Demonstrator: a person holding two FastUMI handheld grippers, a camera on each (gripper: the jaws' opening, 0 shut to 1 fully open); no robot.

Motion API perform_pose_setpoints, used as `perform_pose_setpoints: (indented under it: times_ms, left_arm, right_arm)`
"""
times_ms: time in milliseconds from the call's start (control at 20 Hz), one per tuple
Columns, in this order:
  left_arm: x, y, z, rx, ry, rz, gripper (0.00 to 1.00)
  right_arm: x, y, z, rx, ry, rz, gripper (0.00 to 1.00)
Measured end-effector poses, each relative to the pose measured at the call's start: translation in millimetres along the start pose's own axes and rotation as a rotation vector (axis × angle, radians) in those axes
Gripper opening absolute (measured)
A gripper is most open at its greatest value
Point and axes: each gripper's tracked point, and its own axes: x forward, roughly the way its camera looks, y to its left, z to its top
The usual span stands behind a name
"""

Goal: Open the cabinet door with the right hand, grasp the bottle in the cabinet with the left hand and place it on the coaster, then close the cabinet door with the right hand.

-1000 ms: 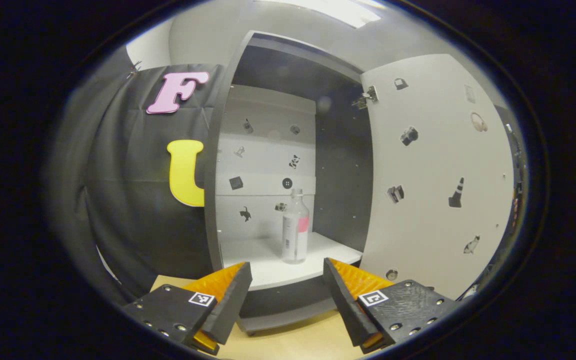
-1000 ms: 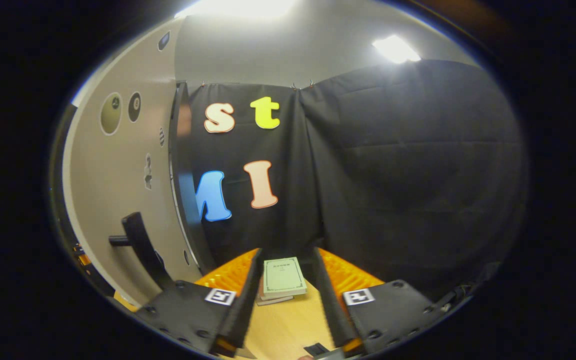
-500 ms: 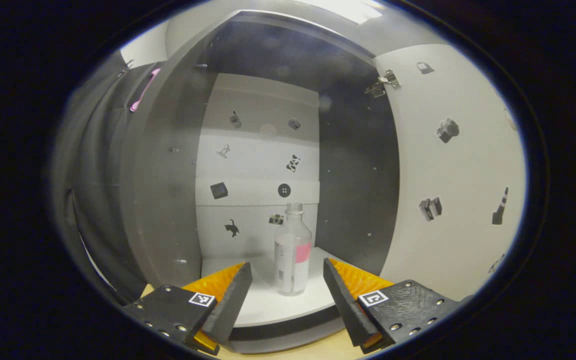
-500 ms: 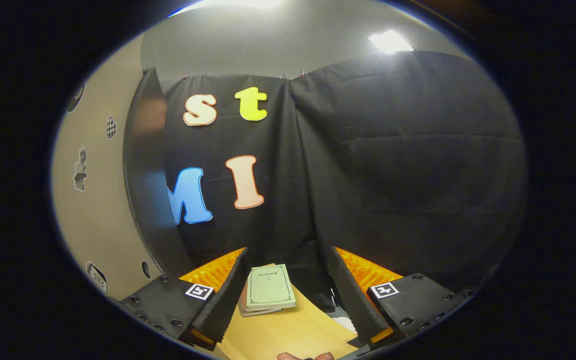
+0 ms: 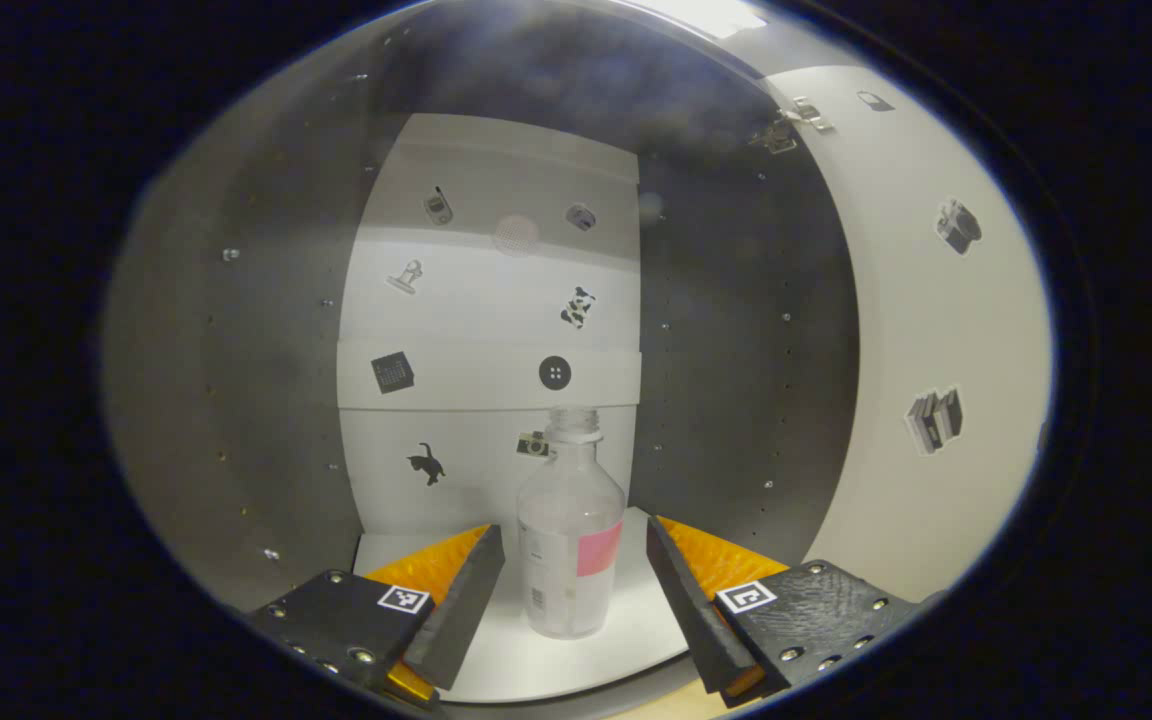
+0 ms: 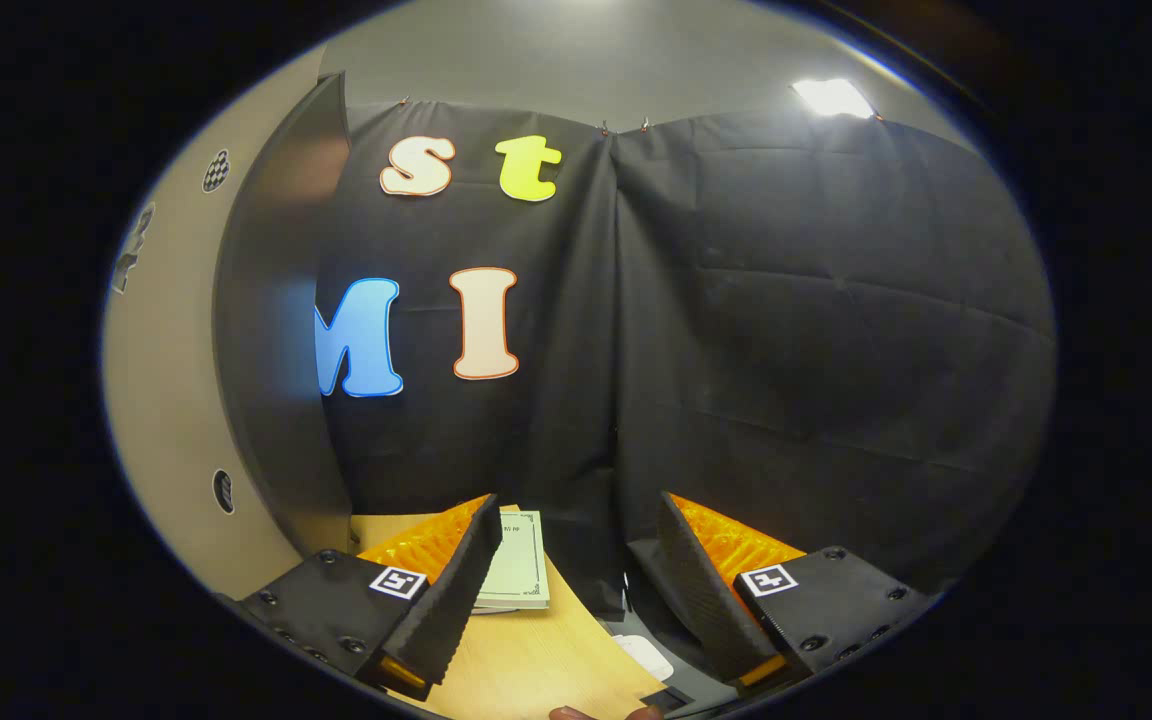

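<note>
In the left gripper view a clear plastic bottle (image 5: 571, 545) with a pink label patch stands upright on the white floor of the open cabinet (image 5: 496, 675). My left gripper (image 5: 574, 590) is open, its two fingers either side of the bottle's lower body with gaps on both sides. The white cabinet door (image 5: 921, 330) is swung open on the right. In the right gripper view my right gripper (image 6: 571, 590) is open and holds nothing, away from the door (image 6: 176, 420), which shows at the left edge.
Small picture stickers dot the cabinet's back panel (image 5: 491, 300) and the door. Its dark side walls (image 5: 256, 400) close in on both sides of the left gripper. A stack of thin books (image 6: 516, 575) lies on the wooden table (image 6: 536, 670) by the right gripper.
My left gripper has moved forward into the cabinet, and the bottle now stands between its fingers. The right gripper has swung away from the door and its handle, opening a little wider.
</note>
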Motion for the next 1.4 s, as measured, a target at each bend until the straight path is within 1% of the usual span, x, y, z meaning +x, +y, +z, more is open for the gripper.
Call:
perform_pose_setpoints:
  times_ms: [150, 200, 250, 350, 400, 450, 500, 550, 600, 650, 700, 750, 800, 850, 950, 1000, 1050, 1100, 1300, 1400]
  left_arm:
    - [12, 0, -3, 0.025, 0.008, 0.008, 0.88]
    - [15, 0, -5, 0.028, 0.008, 0.008, 0.88]
    - [19, 1, -4, 0.027, 0.004, 0.007, 0.87]
    - [24, 2, -6, 0.026, 0.002, 0.006, 0.88]
    - [27, 3, -7, 0.027, 0.005, 0.005, 0.88]
    - [29, 2, -9, 0.029, 0.009, 0.004, 0.88]
    - [29, 3, -11, 0.03, 0.014, 0.005, 0.89]
    - [31, 2, -12, 0.027, 0.016, 0.001, 0.88]
    - [31, 3, -12, 0.021, 0.011, 0.004, 0.87]
    - [35, 5, -11, 0.015, 0.003, 0.011, 0.8]
    - [34, 5, -12, 0.014, 0.003, 0.007, 0.72]
    - [34, 4, -12, 0.018, 0.003, 0.002, 0.72]
    - [34, 4, -12, 0.019, 0.006, -0.001, 0.72]
    - [33, 4, -11, 0.016, 0.006, -0.005, 0.72]
    - [29, 3, -8, 0.007, 0.0, -0.008, 0.72]
    - [26, 3, -7, 0.006, -0.003, -0.009, 0.72]
    - [22, 3, -3, 0.009, -0.007, -0.009, 0.72]
    - [16, 4, 0, 0.017, -0.01, -0.006, 0.72]
    - [-16, 3, 25, 0.049, -0.048, 0.002, 0.72]
    - [-35, -1, 38, 0.037, -0.077, 0.0, 0.72]
  right_arm:
    - [24, 0, 3, 0.006, 0.007, -0.004, 0.99]
    - [26, -1, 1, 0.008, 0.01, -0.006, 0.99]
    - [28, -2, -1, 0.009, 0.014, -0.01, 0.99]
    - [32, -6, -5, 0.008, 0.023, -0.015, 0.99]
    - [34, -6, -5, 0.007, 0.027, -0.019, 0.94]
    - [36, -7, -6, 0.007, 0.03, -0.021, 0.99]
    - [38, -6, -6, 0.012, 0.032, -0.022, 0.99]
    - [40, -5, -5, 0.02, 0.03, -0.024, 0.94]
    - [43, -5, -3, 0.028, 0.024, -0.023, 0.94]
    - [45, -5, -3, 0.036, 0.023, -0.022, 0.94]
    - [46, -4, -3, 0.044, 0.024, -0.018, 0.99]
    - [49, -4, -3, 0.051, 0.023, -0.016, 0.99]
    - [49, -5, -3, 0.056, 0.023, -0.017, 0.94]
    - [50, -6, -3, 0.06, 0.024, -0.019, 0.94]
    - [51, -8, -5, 0.076, 0.027, -0.02, 0.94]
    - [50, -7, -4, 0.09, 0.029, -0.015, 0.99]
    - [49, -7, -3, 0.1, 0.029, -0.013, 0.99]
    - [48, -8, -3, 0.103, 0.024, -0.015, 0.94]
    - [43, -10, 0, 0.093, 0.013, -0.02, 0.94]
    - [36, -4, 3, 0.119, 0.005, -0.004, 0.93]
